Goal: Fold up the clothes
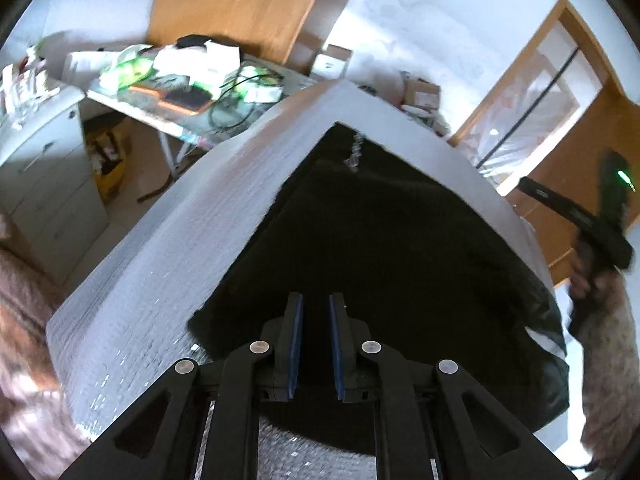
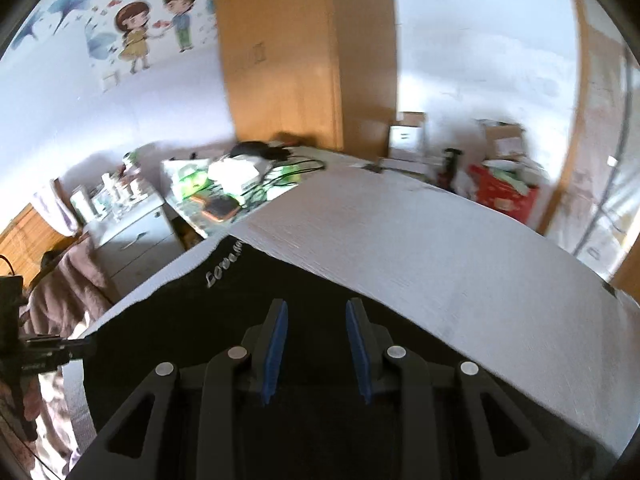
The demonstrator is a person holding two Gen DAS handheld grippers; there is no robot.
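Observation:
A black garment (image 1: pixel 400 260) lies spread on a table under a silvery textured cover (image 1: pixel 180 260); pale lettering (image 1: pixel 354 152) marks its far corner. My left gripper (image 1: pixel 316 304) hovers over the garment's near part, its blue pads (image 1: pixel 297 320) a narrow gap apart with nothing between them. In the right wrist view the same garment (image 2: pixel 180 320) fills the lower left, lettering (image 2: pixel 224 268) near its edge. My right gripper (image 2: pixel 317 312) stands open above it, holding nothing. A hand (image 1: pixel 588 280) carries that gripper at the garment's right side.
A cluttered side table (image 1: pixel 192 84) with cables and boxes stands beyond the far edge, next to a white drawer cabinet (image 1: pixel 40 168). A brown blanket (image 1: pixel 24 300) lies at the left. A wooden wardrobe (image 2: pixel 288 60), cardboard boxes and a red box (image 2: pixel 504 196) line the wall.

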